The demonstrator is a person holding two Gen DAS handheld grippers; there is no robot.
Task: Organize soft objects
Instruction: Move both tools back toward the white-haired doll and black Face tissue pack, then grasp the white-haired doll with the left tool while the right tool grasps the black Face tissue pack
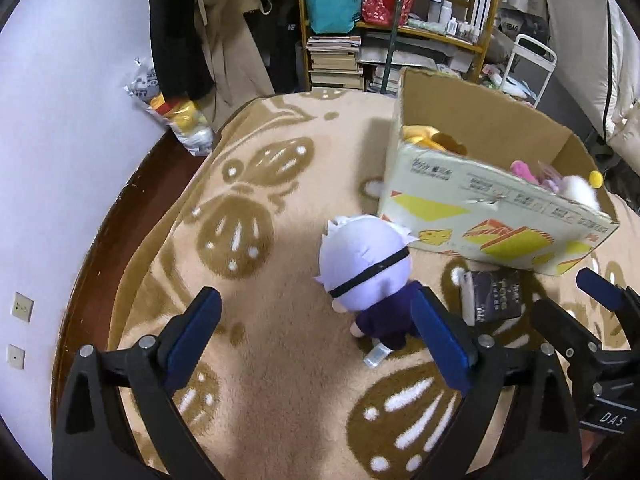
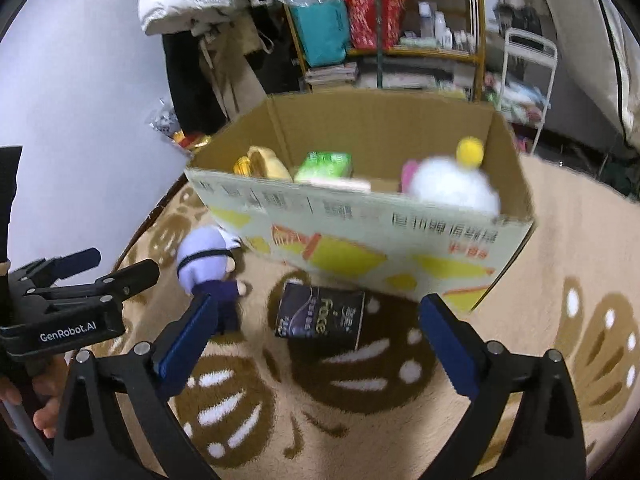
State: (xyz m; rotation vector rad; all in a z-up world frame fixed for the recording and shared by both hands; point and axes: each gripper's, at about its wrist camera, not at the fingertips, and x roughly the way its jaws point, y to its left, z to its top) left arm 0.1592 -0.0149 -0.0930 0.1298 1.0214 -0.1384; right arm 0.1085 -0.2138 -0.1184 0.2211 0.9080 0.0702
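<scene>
A plush doll (image 1: pixel 366 268) with a pale lilac head, black blindfold and dark blue body stands on the patterned blanket (image 1: pixel 280 200), just left of the cardboard box (image 1: pixel 492 216). My left gripper (image 1: pixel 320 328) is open, hovering near the doll, its right finger beside the doll's body. The doll also shows in the right wrist view (image 2: pixel 208 264). A dark tissue pack (image 2: pixel 320 316) lies in front of the box (image 2: pixel 360 232). My right gripper (image 2: pixel 314 328) is open above the pack. The box holds a white plush (image 2: pixel 452 184), a yellow plush (image 2: pixel 264 164) and a green pack (image 2: pixel 324 166).
A wooden shelf (image 1: pixel 400 20) with books, bags and bottles stands behind the blanket. Coats hang at the back left. A plastic bag (image 1: pixel 176 116) lies by the wall. A white rack (image 1: pixel 532 64) stands at the right.
</scene>
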